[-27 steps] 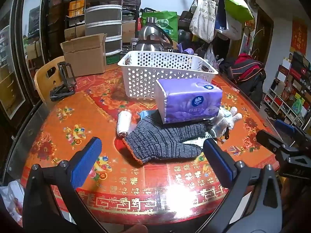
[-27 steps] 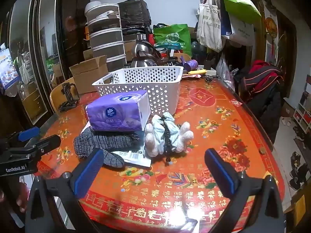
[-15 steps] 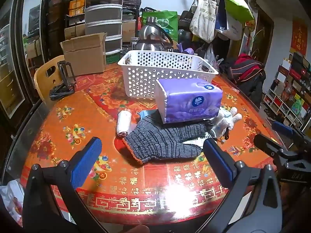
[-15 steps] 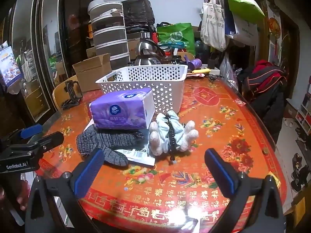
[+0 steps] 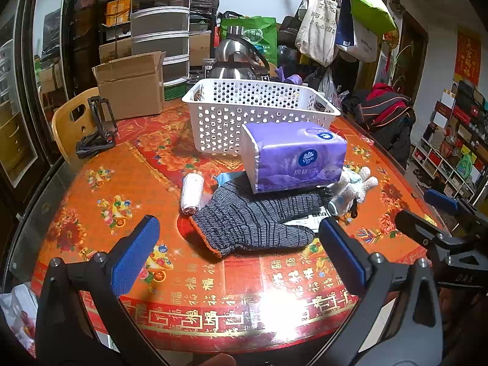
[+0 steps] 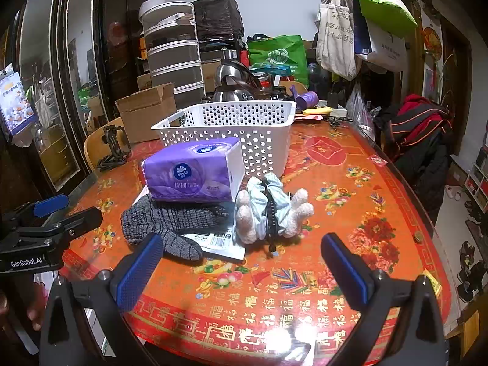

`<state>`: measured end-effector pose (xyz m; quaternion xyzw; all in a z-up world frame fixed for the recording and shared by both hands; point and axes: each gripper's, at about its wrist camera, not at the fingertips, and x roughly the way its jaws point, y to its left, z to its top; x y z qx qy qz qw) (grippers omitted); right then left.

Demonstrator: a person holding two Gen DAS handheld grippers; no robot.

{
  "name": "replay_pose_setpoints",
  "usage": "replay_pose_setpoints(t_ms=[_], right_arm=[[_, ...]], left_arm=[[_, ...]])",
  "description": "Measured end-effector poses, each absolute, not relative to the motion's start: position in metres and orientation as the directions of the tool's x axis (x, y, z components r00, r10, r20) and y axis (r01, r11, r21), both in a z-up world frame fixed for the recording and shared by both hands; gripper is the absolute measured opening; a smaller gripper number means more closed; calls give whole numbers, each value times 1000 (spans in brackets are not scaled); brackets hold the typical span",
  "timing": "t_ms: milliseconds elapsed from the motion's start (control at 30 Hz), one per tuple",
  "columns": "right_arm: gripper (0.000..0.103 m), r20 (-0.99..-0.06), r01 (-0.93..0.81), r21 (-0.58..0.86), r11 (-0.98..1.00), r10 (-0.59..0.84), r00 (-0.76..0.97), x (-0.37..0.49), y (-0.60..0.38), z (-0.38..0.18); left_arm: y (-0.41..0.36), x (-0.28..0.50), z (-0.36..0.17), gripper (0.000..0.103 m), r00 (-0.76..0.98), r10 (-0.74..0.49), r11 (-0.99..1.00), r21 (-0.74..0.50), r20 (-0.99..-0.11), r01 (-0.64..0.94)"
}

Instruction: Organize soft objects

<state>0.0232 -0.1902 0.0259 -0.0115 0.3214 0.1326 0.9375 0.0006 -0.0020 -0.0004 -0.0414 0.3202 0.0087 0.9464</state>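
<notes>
A purple tissue pack (image 5: 294,155) (image 6: 195,170) lies on a grey knit glove (image 5: 253,216) (image 6: 164,222) in front of a white perforated basket (image 5: 259,113) (image 6: 241,128). A small plush toy in pale blue cloth (image 6: 268,210) (image 5: 350,186) lies right of the pack. A white cloth roll (image 5: 192,192) lies left of the glove. My left gripper (image 5: 238,253) is open and empty, short of the glove. My right gripper (image 6: 244,265) is open and empty, short of the plush toy.
The round table (image 5: 122,183) has a red patterned cover. A flat printed packet (image 6: 216,241) lies under the glove. A black folding stand (image 5: 97,131) and a cardboard box (image 5: 131,85) stand at the back left. A kettle (image 5: 235,61) stands behind the basket. A wooden chair (image 5: 70,122) is left.
The right gripper has moved a little forward toward the plush toy and the tissue pack. The left gripper has barely moved. Nothing was taken hold of.
</notes>
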Motion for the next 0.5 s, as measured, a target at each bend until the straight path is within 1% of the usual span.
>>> replay_pose_setpoints(t_ms=[500], right_arm=[[103,-607,-262,69,962,249,755,23,-189,25]], left_arm=[[-2,1,-1,103,794,-14,996,-78,-607,-43]])
